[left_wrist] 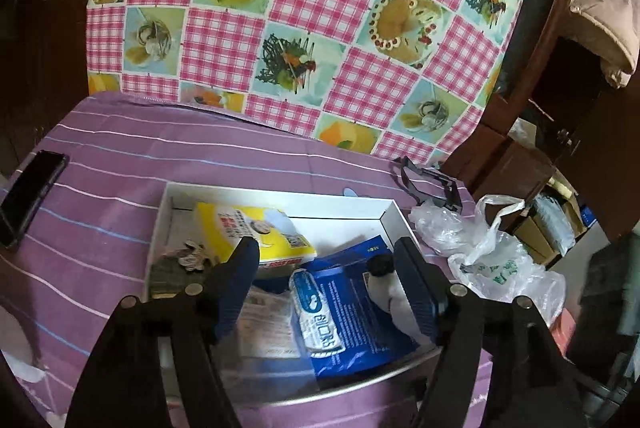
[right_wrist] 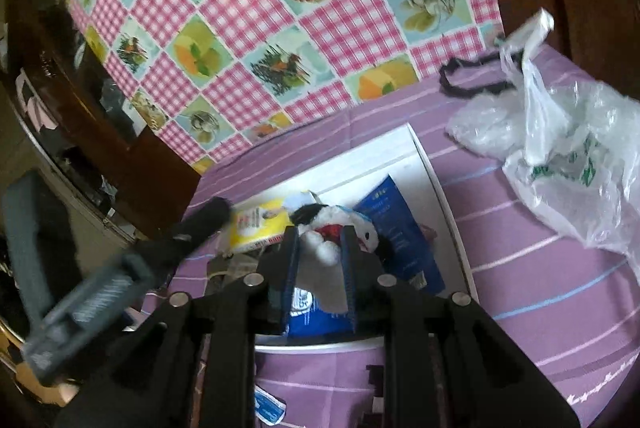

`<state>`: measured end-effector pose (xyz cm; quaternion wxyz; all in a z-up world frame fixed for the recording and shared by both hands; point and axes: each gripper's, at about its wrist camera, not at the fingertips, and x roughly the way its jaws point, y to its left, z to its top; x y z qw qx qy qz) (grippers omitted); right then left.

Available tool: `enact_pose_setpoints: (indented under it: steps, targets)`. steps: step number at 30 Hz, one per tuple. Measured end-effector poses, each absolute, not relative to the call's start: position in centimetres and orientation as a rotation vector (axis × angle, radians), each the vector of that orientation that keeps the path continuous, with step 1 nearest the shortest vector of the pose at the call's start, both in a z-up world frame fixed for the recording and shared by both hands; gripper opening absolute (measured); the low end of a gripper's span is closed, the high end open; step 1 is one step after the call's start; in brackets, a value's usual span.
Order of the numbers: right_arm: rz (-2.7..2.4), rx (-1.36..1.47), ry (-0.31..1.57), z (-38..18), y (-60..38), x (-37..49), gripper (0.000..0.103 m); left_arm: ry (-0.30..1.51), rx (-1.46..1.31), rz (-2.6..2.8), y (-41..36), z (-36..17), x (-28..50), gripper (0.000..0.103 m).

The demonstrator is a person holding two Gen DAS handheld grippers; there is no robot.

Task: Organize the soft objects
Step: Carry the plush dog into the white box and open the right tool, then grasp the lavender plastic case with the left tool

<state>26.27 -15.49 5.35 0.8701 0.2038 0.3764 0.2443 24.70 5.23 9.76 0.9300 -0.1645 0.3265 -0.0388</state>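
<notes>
The left gripper (left_wrist: 326, 260) is held tilted downward with its jaws spread wide and nothing pressed between them. The right gripper (right_wrist: 322, 242) is angled downward, its jaws narrowly parted.

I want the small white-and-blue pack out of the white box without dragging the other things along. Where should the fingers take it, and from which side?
Probably across the white-and-blue pack's narrow middle, from above. It lies flat and lengthwise on top of the blue pouch in the white box, so its long sides look free. The open left gripper already straddles it. Stay shallow, or the fingers may catch the pouch beneath.
</notes>
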Motion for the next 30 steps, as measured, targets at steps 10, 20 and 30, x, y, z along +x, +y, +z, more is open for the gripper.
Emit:
enact_pose_setpoints:
  steps: [10, 20, 30]
  targets:
    - [0.471, 0.395, 0.758, 6.3, -15.9, 25.2, 0.072, 0.798, -0.313, 0.0, 8.9, 9.1, 20.9, 0.07]
    - [0.615, 0.251, 0.877, 7.1, -12.5, 22.2, 0.071, 0.824, -0.372, -0.051, 11.1, 7.5, 16.7, 0.07]
    - [0.709, 0.127, 1.014, 5.8, -9.9, 19.9, 0.056, 0.944, -0.416, -0.148, 11.3, 3.5, 17.6, 0.07]
